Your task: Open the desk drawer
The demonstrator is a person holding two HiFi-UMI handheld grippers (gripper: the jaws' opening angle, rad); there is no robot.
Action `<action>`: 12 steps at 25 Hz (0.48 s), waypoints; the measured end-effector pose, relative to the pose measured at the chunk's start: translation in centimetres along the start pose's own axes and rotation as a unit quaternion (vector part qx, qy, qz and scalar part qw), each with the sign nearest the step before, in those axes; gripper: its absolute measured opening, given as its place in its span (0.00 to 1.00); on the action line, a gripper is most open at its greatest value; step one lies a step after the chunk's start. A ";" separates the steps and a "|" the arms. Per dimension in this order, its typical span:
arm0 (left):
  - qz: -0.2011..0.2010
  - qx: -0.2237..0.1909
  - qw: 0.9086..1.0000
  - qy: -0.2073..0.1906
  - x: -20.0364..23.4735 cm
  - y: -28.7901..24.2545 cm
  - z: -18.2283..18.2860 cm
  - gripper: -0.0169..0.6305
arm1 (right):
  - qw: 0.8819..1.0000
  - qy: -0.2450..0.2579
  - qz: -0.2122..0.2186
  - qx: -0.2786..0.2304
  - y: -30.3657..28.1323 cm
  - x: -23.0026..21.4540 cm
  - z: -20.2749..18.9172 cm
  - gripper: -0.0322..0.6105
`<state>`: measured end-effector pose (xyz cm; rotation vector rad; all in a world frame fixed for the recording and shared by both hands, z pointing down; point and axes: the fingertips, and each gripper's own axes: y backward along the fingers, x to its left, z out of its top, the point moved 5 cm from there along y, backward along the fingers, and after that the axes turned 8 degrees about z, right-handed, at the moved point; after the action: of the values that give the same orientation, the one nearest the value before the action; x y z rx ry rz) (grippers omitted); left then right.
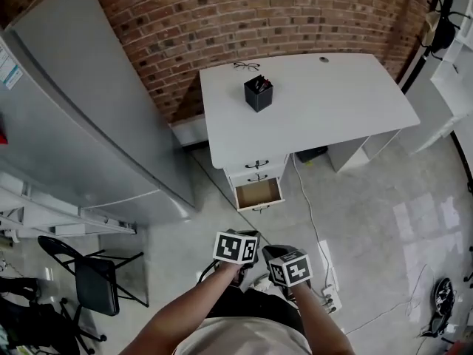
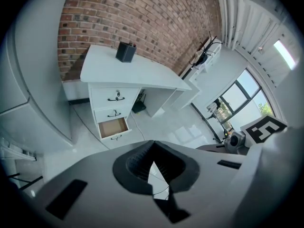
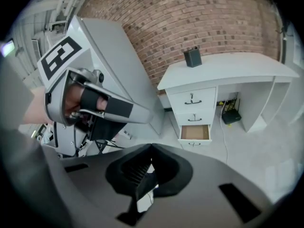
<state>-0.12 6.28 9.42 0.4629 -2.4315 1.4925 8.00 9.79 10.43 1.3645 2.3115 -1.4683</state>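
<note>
Fingers of left gripper [image 2: 159, 189] clenched on nothing; fingers of right gripper [image 3: 144, 191] likewise. Both well apart from lowest drawer [image 1: 258, 194], pulled out, brown inside showing, below two shut drawers [image 1: 257, 176] under white tabletop [image 1: 332, 102]. Black box [image 1: 258, 93] on tabletop, brick wall [image 1: 259, 21] behind.

A red brick wall [image 1: 295, 21] is running across the back of the room. A tall grey cabinet [image 1: 81, 124] is standing against it at the left, and a black folding chair [image 1: 92, 283] is sitting near the cabinet's front. The pale glossy floor [image 1: 384, 220] is throwing back bright patches of daylight (the windows [image 2: 247, 91] are showing only in the left gripper view). A white cable [image 1: 310, 213] is trailing across the floor toward a power strip [image 1: 330, 296].
</note>
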 end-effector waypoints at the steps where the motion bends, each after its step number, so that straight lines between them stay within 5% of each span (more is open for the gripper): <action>1: 0.003 -0.006 1.000 0.003 0.1 0.4 0.0 0.04 | 1.000 0.004 0.000 -0.008 0.1 0.3 0.3 0.08; 12: 0.011 -0.025 1.000 0.009 0.1 5.0 -2.2 0.04 | 0.999 0.014 -0.003 -0.042 1.8 4.0 1.2 0.08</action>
<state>-2.13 10.35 6.32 0.4123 -2.4617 1.4341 6.39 11.64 6.59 1.3664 2.3672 -1.3440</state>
